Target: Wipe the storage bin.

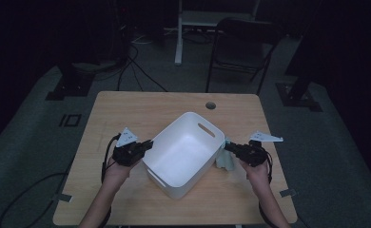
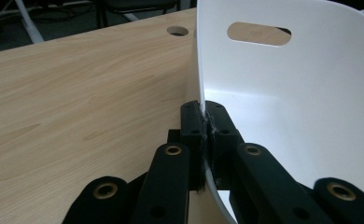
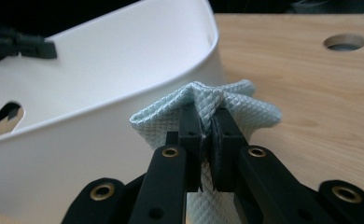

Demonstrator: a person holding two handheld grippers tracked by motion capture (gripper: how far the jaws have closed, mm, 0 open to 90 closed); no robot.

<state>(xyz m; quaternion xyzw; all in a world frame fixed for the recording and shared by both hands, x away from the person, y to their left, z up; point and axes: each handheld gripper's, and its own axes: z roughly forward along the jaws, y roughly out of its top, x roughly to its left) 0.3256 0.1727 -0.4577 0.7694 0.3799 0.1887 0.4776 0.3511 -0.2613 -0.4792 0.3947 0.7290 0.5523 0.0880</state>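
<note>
Room: dark around, with a chair [image 1: 240, 45] behind the wooden table [image 1: 141, 107].
Bin: white plastic bin [image 1: 183, 154] stands in the middle of the table, turned at an angle, empty inside.
Left gripper: left gripper [image 1: 148, 144] is clamped on the bin's thin wall; in the left gripper view this wall [image 2: 283, 93] runs between the 2 closed jaws.
Right gripper: right gripper [image 1: 229, 146] is pinching a pale green cloth [image 3: 203, 100], just beside the bin's outer wall, and the cloth hangs down to the table.
Likely step: I judge that the cloth should go into the bin, and it is not yet inside.
Risk 1: the pinch takes only a small fold, so the cloth may slip out during lifting.
Risk 2: hanging cloth may catch on the rim [image 3: 124, 98] and drag the bin.
Views: right gripper view shows the quilted weave of the cloth; high view shows both hands and the bin's full position.
</note>
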